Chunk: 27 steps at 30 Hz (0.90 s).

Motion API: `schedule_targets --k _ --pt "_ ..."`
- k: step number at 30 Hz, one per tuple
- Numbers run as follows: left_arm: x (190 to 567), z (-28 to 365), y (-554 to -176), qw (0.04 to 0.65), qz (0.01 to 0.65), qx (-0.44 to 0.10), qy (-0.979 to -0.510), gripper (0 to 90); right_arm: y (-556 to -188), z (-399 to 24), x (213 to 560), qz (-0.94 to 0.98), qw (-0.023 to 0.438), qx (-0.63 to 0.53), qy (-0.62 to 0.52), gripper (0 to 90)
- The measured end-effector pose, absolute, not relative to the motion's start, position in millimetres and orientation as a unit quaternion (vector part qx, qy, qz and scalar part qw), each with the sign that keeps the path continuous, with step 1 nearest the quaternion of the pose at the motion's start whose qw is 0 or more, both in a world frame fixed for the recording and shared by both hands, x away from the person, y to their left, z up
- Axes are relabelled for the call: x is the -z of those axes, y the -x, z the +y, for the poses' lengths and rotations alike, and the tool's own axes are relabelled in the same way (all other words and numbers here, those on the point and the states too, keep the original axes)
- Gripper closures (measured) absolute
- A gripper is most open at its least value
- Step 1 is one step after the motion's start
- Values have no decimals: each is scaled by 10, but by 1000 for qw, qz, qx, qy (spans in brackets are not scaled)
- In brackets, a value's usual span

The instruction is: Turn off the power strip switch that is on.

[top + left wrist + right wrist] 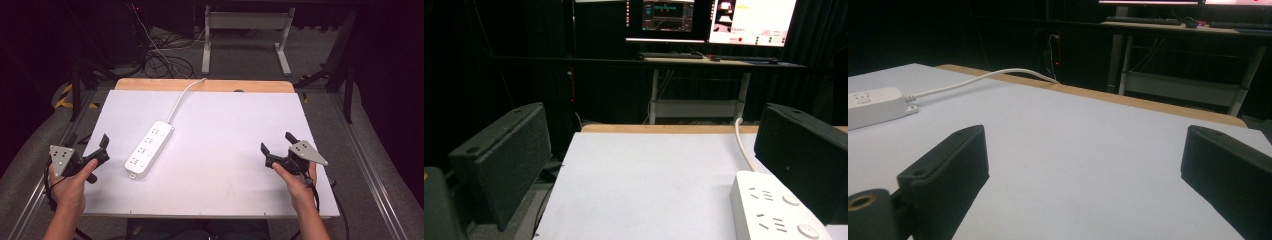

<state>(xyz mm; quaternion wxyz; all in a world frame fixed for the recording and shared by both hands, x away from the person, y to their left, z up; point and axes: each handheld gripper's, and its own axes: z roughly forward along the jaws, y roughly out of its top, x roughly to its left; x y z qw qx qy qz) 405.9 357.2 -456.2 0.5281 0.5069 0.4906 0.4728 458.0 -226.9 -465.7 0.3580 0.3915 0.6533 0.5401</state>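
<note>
High view first: you are holding the left gripper point(89, 143) at the left edge of the white table point(225, 150), with your left hand point(70, 186) wrapped around its handle and the grey three-cornered plate riding on top. Its jaws stand wide apart and have hold of nothing. Your right gripper point(278, 141) sits over the right part of the tabletop, gripped by your right hand point(295, 181); its jaws are spread wide too, and they are empty as well. Between the two, nearer your left side, a white power strip point(149, 148) lies flat on the table at a slant, its sockets facing up, and its white cable point(182, 97) runs away from you over the wooden far edge point(205, 85) of the table. From the left gripper view the power strip point(774, 210) sits low at the right, just beside the right-hand jaw (whether they touch you cannot tell from here), with the cable point(743, 147) leading off toward the far edge. From the right gripper view the strip's end point(875, 106) shows at the far left, well apart from both jaws, and the cable point(983, 79) curves across to the wooden edge point(1148, 102). Beyond the table stand a desk point(704, 62) with lit monitors point(724, 20) and a keyboard.
</note>
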Motion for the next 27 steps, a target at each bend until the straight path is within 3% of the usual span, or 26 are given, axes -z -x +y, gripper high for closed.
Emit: schedule_targets --k 16,22,27 --pt "4551 3563 -4080 528 496 -473 -501 60 -4582 -2248 4667 657 357 -538 -388 61" --pt "4542 3568 -4079 526 495 -476 -501 162 -4572 -2249 4668 658 358 -536 -389 62" --pt "4537 3573 -4093 535 499 -464 -500 324 -4553 -2272 4673 657 359 -533 -394 66"
